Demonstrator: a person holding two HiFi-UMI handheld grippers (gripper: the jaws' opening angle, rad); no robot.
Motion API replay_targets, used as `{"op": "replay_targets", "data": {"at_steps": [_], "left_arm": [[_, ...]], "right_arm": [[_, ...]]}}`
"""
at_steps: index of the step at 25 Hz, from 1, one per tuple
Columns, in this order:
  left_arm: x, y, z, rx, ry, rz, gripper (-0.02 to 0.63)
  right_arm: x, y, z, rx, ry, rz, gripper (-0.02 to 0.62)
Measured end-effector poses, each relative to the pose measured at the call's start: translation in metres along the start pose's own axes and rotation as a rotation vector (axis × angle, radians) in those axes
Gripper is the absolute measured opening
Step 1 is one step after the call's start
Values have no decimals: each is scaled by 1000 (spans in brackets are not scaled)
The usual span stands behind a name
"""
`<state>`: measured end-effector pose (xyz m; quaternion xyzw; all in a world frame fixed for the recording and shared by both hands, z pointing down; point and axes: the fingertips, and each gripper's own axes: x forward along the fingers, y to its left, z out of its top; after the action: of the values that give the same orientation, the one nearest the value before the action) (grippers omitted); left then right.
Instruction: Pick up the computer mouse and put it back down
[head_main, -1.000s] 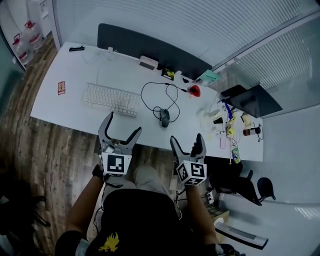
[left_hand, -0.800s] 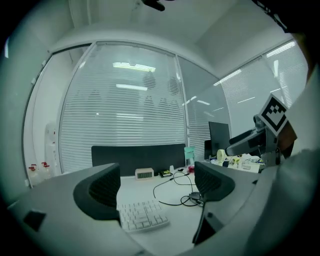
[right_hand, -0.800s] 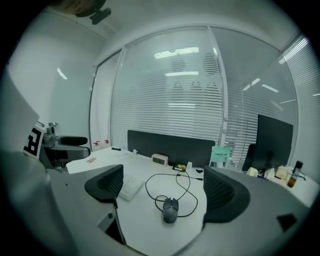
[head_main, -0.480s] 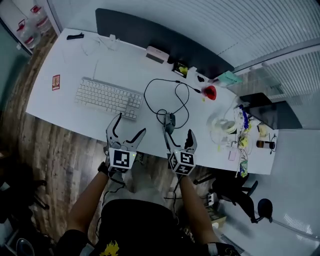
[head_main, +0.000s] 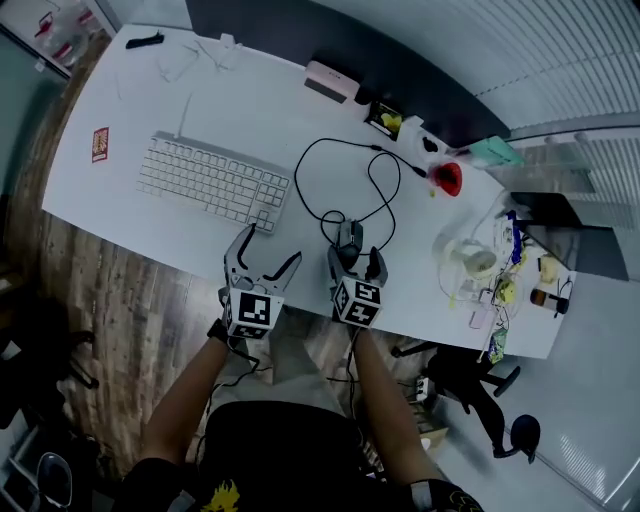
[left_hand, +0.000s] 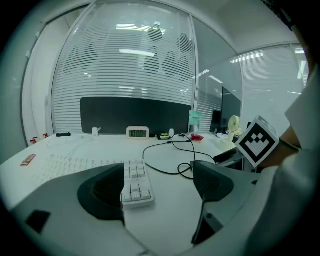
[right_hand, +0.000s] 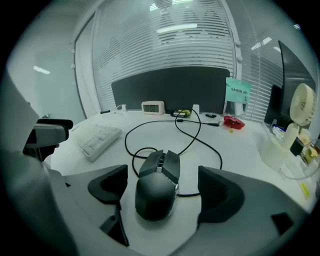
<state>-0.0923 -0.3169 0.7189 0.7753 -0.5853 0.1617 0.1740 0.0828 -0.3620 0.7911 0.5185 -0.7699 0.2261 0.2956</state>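
A dark grey wired computer mouse (head_main: 349, 236) (right_hand: 157, 185) lies on the white desk (head_main: 290, 120) near its front edge. Its black cable (head_main: 372, 180) loops away behind it. My right gripper (head_main: 354, 262) (right_hand: 159, 192) stands low at the mouse, one jaw on each side. The jaws have just been closing, but a gap still shows on both sides, so it is open. My left gripper (head_main: 268, 250) (left_hand: 160, 187) hangs open to the left, near the right end of the white keyboard (head_main: 212, 180) (left_hand: 134, 182). Nothing is held.
Along the dark back panel (head_main: 300, 35) sit a small digital clock (head_main: 332, 80) (right_hand: 152, 107) and a red object (head_main: 446, 178). A white fan (right_hand: 302, 112) and cluttered small items (head_main: 505, 290) fill the desk's right end. Wooden floor (head_main: 90, 300) lies below the front edge.
Both grippers have come down and forward to the desk's front edge. The right one has moved left onto the mouse, which now sits between its jaws.
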Motion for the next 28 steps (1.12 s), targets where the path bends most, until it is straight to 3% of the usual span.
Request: {"op": "replay_targets", "data": {"at_steps": [6, 8, 9, 10, 11, 14, 22, 28], "left_arm": [[6, -3, -16, -33, 39, 18, 391], [7, -6, -16, -34, 49, 10, 349], [6, -8, -13, -35, 47, 7, 275], [5, -9, -9, -37, 40, 7, 162], [2, -10, -5, -40, 33, 12, 94], [-7, -9, 5, -41, 34, 23, 25], [-54, 1, 59, -61, -52, 25, 12], [-90, 0, 125, 46, -150, 15, 12]], "right_arm": [[18, 1, -6, -20, 29, 23, 418], [22, 3, -7, -42, 47, 34, 363], [23, 4, -7, -50, 55, 39, 322], [23, 3, -7, -57, 62, 42, 318], [22, 2, -6, -63, 68, 43, 314], [16, 2, 2, -56, 64, 38, 309], [-58, 19, 76, -47, -104, 22, 303], [-132, 31, 139, -93, -264, -23, 302]]}}
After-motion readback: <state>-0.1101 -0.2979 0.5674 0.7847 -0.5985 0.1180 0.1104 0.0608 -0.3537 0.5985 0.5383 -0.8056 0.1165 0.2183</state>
